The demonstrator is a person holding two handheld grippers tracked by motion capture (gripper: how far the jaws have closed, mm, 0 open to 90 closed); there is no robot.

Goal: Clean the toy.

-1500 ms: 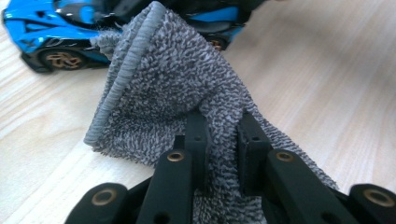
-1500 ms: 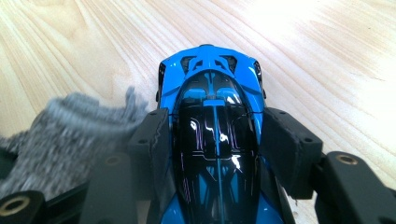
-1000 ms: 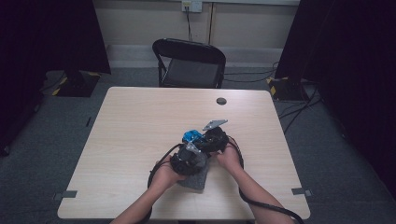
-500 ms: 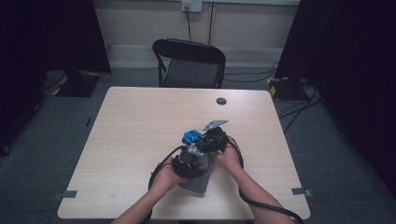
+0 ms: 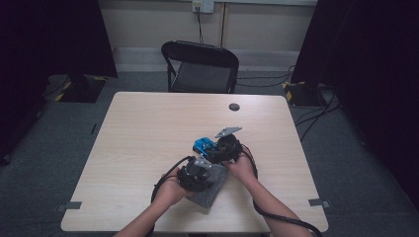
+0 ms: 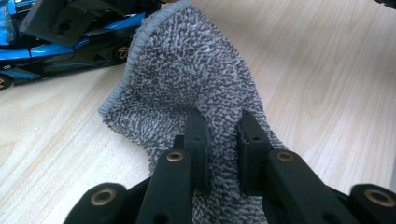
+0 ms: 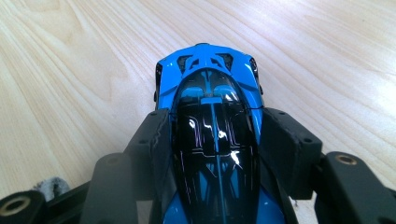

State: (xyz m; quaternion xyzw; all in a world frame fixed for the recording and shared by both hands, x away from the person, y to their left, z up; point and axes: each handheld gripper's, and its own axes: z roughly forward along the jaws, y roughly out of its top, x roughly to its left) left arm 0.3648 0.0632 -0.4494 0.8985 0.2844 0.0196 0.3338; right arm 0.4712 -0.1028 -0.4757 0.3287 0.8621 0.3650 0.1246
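While the left gripper (image 6: 219, 140) pinches a fold of the grey terry cloth (image 6: 187, 79) between its fingers (image 6: 196, 135), the cloth lies bunched on the counter (image 5: 148, 128), its far edge just beside the car. Beyond it, the right gripper (image 7: 215, 135) clamps the blue and black model sports car (image 7: 210, 93) across its body, wheels resting on the counter. Judged from this, both preparatory grasps are complete: car secured, cloth picked up. Remaining work appears to be the wiping itself; the cloth is not yet on the bodywork.
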